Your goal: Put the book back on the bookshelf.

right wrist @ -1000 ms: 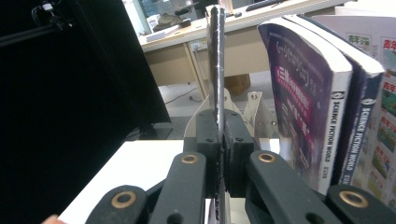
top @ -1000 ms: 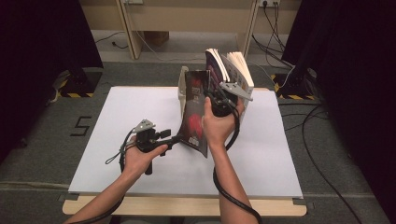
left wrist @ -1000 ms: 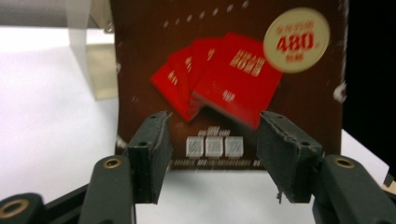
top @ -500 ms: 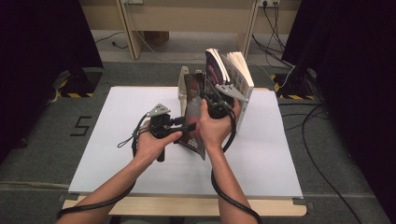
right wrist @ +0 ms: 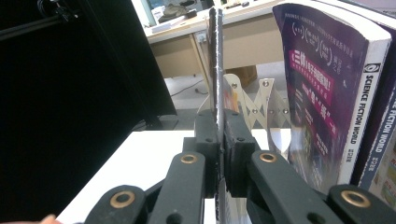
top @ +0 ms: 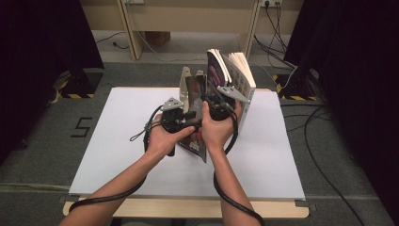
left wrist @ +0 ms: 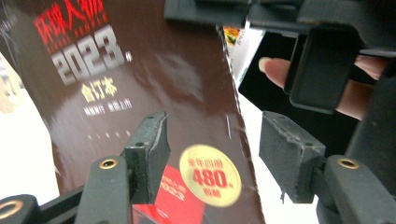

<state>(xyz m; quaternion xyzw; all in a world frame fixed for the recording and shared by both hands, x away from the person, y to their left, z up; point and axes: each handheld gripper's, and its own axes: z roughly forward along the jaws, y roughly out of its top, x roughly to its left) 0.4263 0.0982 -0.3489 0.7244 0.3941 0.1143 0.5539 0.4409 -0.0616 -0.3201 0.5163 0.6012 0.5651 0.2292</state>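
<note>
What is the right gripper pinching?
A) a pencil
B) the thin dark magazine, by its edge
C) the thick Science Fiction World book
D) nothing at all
B: in the right gripper view, the right gripper has its jaws closed tight on the edge of the thin dark magazine, while the Science Fiction World book stands untouched beside it.

Glossy paper magazine on a matt white table

The magazine (left wrist: 154, 93) has a shiny dark paper cover; the table top (top: 117, 141) looks smooth and matt; the book rack (right wrist: 261, 105) is pale perforated metal.
</note>
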